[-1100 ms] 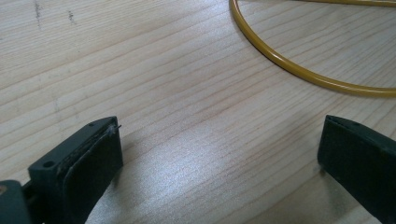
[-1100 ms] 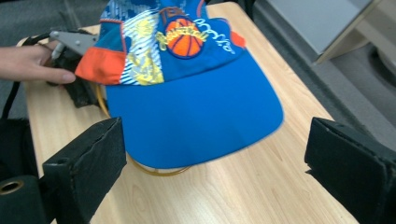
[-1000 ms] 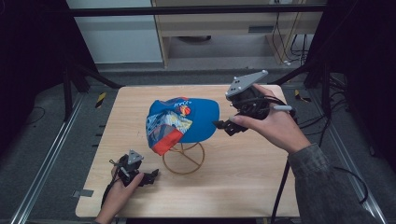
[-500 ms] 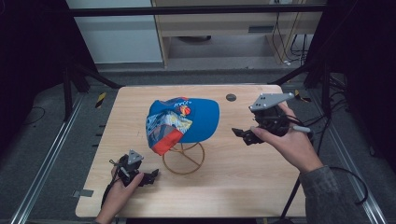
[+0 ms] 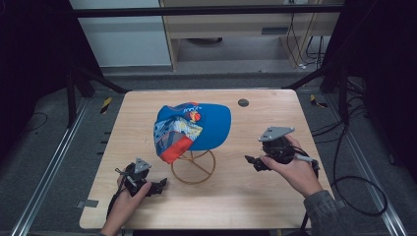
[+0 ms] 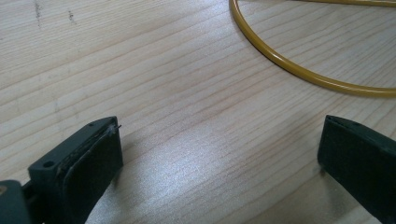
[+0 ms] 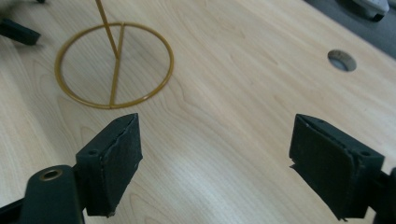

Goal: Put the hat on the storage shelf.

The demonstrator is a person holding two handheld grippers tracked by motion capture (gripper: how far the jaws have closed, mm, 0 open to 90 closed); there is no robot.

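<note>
A blue cap [image 5: 194,128] with a red-edged patterned side sits on a yellow wire stand [image 5: 193,167] at the middle of the wooden table [image 5: 236,196]. My right gripper [image 5: 252,163] rests low at the table's right, to the right of the stand, open and holding nothing. My left gripper [image 5: 161,186] lies on the table at the front left, beside the stand's ring, also open with nothing in it. The ring base [image 7: 114,65] lies ahead of the right jaws; a curve of the ring [image 6: 299,70] lies past the left jaws.
A round hole [image 5: 243,103] sits in the table near its far edge and appears as a round hole [image 7: 342,60] in the right gripper view. Cables trail off the table's right side. Dark frame posts stand at both back corners.
My right gripper has drawn away from the cap, moving right and toward the front, and dropped low to the table. The left gripper has stayed put.
</note>
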